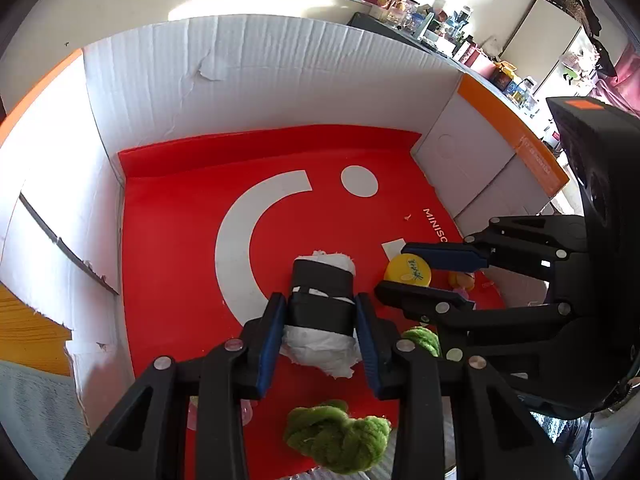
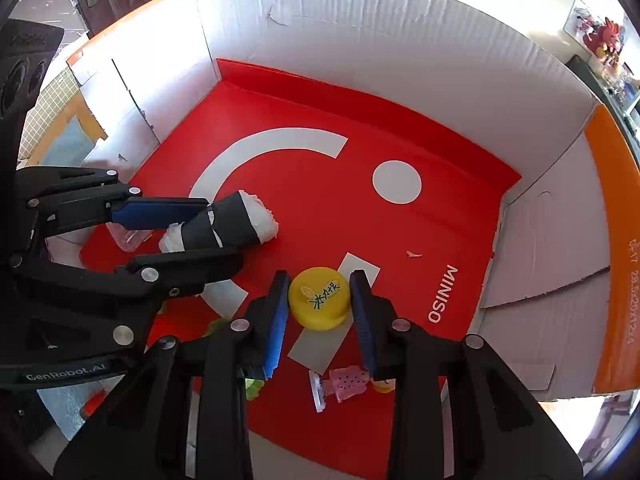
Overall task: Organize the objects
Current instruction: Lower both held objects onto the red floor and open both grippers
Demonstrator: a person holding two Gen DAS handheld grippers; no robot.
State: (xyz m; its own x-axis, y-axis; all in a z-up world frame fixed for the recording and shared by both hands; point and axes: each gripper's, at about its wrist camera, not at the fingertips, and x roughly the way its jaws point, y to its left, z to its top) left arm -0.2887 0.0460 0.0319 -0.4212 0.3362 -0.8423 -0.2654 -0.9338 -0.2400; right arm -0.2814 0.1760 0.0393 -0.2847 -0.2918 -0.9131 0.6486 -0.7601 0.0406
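Observation:
Both grippers reach into a white cardboard box (image 1: 248, 80) with a red Miniso sheet (image 1: 180, 260) on its floor. My left gripper (image 1: 320, 340) is shut on a white paper roll wrapped in black bands (image 1: 320, 296); it also shows in the right wrist view (image 2: 232, 222), held by the left gripper (image 2: 192, 232). My right gripper (image 2: 320, 308) is shut on a yellow round lid with black writing (image 2: 318, 296). In the left wrist view the lid (image 1: 408, 270) sits between the right gripper's blue pads (image 1: 444, 256).
A green fuzzy toy (image 1: 340, 436) lies at the box's near edge. A small pink and white toy (image 2: 344, 384) lies under the right gripper. A clear plastic cup (image 2: 130, 238) lies behind the left gripper. Cluttered shelves (image 1: 440, 20) stand beyond the box.

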